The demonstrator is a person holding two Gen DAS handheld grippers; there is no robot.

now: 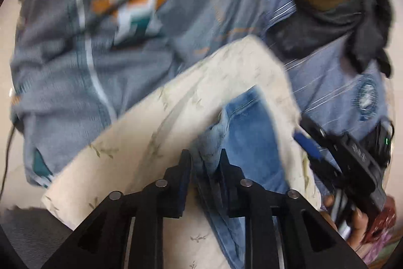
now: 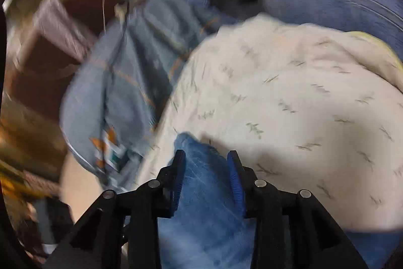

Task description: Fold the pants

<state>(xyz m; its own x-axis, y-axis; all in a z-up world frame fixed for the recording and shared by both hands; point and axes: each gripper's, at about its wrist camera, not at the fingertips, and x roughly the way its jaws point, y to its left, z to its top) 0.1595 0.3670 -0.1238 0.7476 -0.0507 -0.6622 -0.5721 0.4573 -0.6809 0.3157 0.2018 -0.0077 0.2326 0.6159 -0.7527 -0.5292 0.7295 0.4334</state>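
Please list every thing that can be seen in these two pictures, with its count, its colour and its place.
jeans: one, blue denim, on the cream sheet, between the jaws of both grippers
cream sheet: one, cream with small leaf print, under the jeans
grey blanket: one, grey-blue with orange, white and teal pattern, beside the sheet
striped cloth: one, blue with thin white stripes, behind the sheet
dark garment: one, black and brown, on the striped cloth
left gripper: black, denim fold between its jaws
right gripper: black with blue pads, denim between its jaws
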